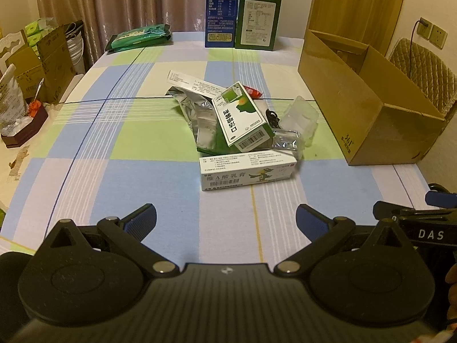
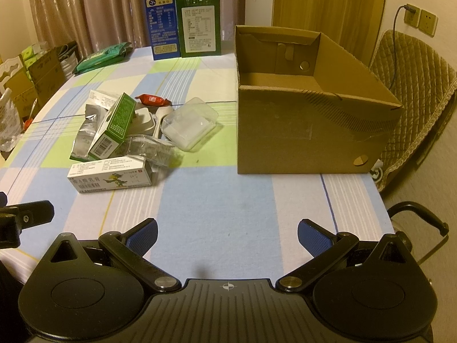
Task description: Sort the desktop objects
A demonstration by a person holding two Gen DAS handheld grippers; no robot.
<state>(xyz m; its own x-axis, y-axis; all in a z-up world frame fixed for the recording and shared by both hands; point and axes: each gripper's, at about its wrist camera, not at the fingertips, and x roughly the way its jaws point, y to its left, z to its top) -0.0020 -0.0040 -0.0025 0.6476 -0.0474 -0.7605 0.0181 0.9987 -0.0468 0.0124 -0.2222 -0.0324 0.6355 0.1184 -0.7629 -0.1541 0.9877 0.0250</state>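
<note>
A small pile lies mid-table on the checked cloth: a white ointment box (image 1: 248, 171) (image 2: 111, 177) at the front, a green-and-white medicine box (image 1: 241, 114) (image 2: 112, 127) tilted on silver foil packs (image 1: 197, 111) (image 2: 82, 137), a clear plastic container (image 1: 300, 118) (image 2: 190, 124), a clear blister pack (image 2: 148, 150) and a red packet (image 1: 254, 91) (image 2: 152, 100). An open brown cardboard box (image 1: 371, 105) (image 2: 308, 131) stands to the right, and what I see of its inside is bare. My left gripper (image 1: 225, 218) and right gripper (image 2: 227, 235) hover open over the near cloth, short of the pile, nothing between their fingers.
Tall blue (image 1: 221, 8) (image 2: 162, 14) and green (image 1: 258, 18) (image 2: 201, 24) cartons stand at the far edge, with a green wipes pack (image 1: 140, 37) (image 2: 102, 57) at the far left. Boxes and bags crowd the left side (image 1: 42, 65). A padded chair (image 2: 414, 91) sits right of the table.
</note>
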